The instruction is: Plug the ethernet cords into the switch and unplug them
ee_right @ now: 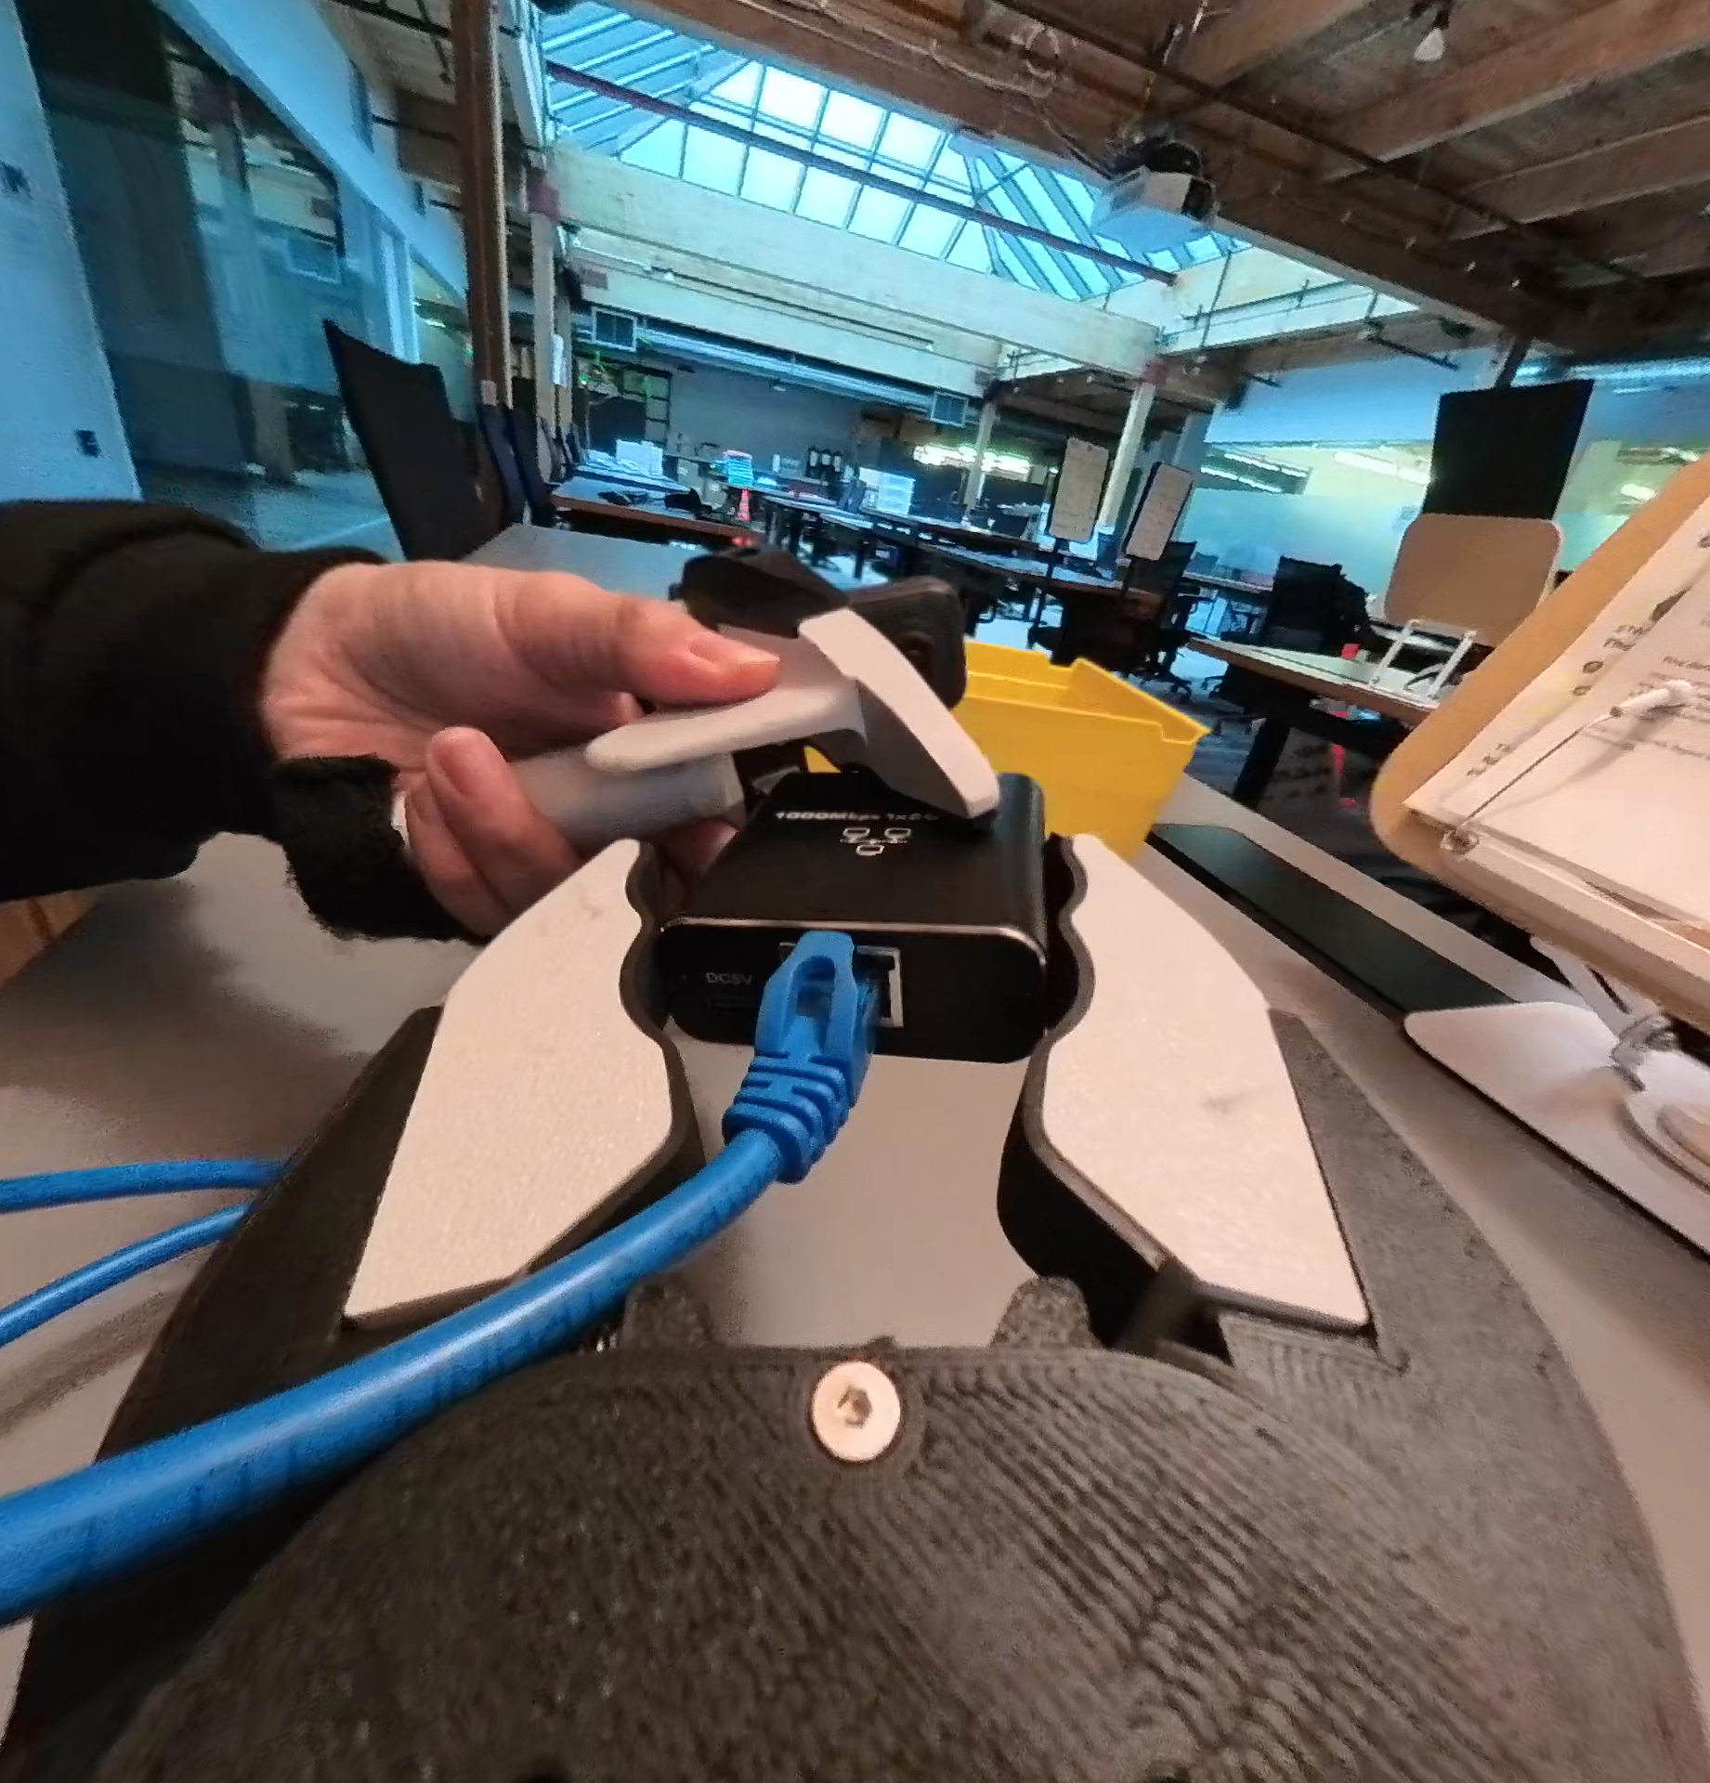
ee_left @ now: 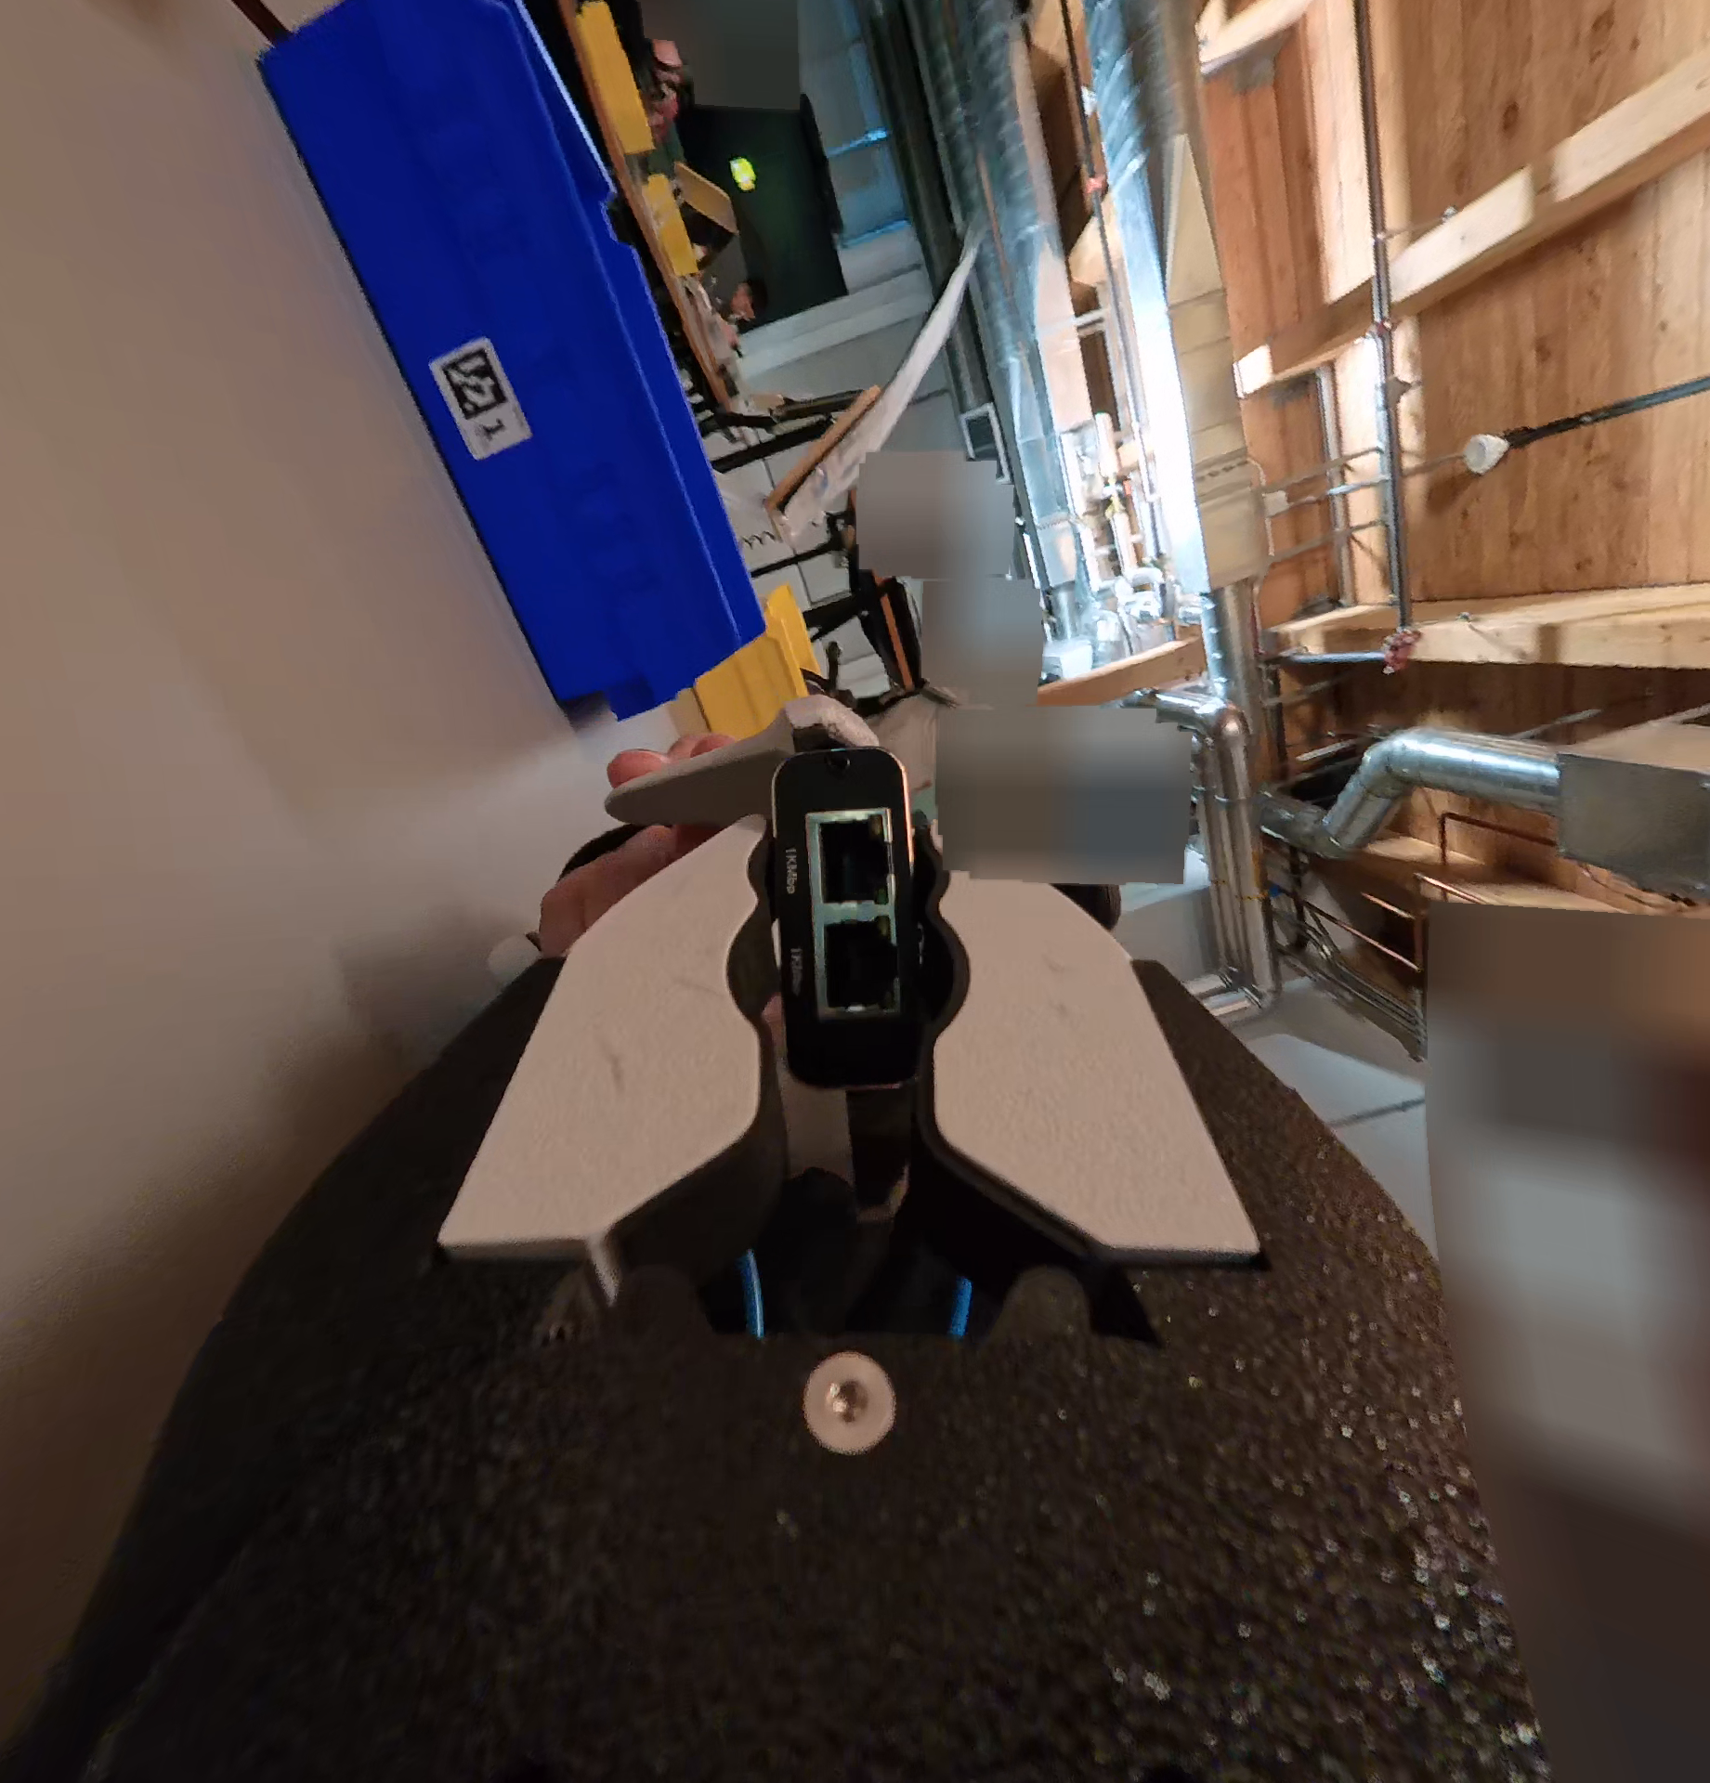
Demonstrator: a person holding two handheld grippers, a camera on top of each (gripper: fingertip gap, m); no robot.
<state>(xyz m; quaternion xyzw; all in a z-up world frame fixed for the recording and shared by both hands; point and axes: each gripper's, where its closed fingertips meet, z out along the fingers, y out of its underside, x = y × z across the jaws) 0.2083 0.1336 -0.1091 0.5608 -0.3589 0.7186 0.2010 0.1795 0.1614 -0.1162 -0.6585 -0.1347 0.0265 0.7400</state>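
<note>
A large open workshop with timber ceiling beams and a skylight lies behind a pale grey worktop. On the worktop stand a blue plastic bin, a yellow plastic bin and, at the right, a tilted tan clipboard with printed sheets. A person's hand, in a black sleeve, reaches in level from the left of the right wrist view and grips the handle of the left gripper. That gripper's pale grey fingers are clamped on the sides of the small black metal ethernet switch. The switch's face with two empty ports points at the left camera. The right gripper faces the opposite end of the switch. Its pale grey fingers stand close on either side of the switch, but whether they press it cannot be told. A thick blue ethernet cord runs from the lower left, and its blue booted plug sits in the single port on that end
</note>
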